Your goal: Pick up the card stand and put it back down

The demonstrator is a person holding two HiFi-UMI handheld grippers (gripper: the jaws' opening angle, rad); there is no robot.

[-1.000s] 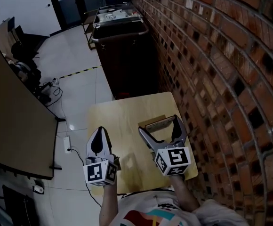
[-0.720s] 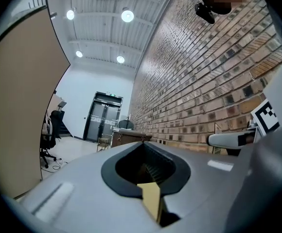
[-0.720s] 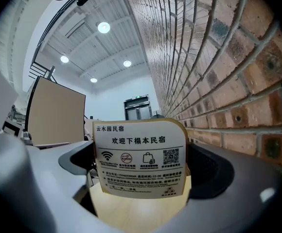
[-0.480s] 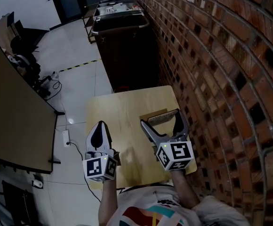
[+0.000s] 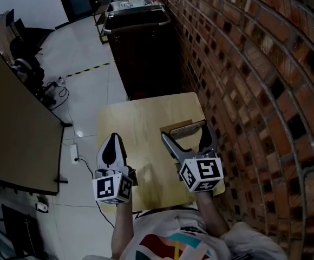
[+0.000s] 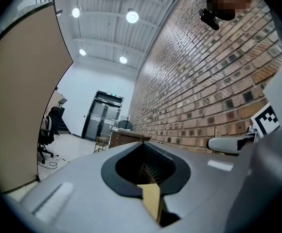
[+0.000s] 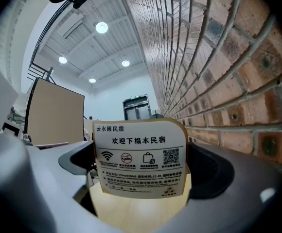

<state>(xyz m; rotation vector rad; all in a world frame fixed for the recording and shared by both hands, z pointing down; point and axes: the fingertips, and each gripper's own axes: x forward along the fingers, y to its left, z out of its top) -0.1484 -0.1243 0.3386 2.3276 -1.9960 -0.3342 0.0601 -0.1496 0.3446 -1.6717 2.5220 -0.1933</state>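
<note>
The card stand (image 5: 183,128) is a wooden base with a printed sign (image 7: 140,161), upright near the right edge of a small wooden table (image 5: 141,123). My right gripper (image 5: 185,136) is open, one jaw on each side of the stand at its tips. In the right gripper view the sign fills the gap between the jaws; I cannot tell whether they touch it. My left gripper (image 5: 112,143) hovers shut over the table's left front part, holding nothing. In the left gripper view (image 6: 149,193) only a sliver of table shows through its closed jaws.
A brick wall (image 5: 254,80) runs close along the table's right side. A dark cabinet (image 5: 143,53) stands just beyond the table's far edge. To the left are a brown partition board (image 5: 16,140), floor cables (image 5: 73,153) and an office chair (image 5: 24,64).
The head view has drifted slightly. The right gripper's jaws stay around the card stand in the same relation, and the left gripper stays shut in place.
</note>
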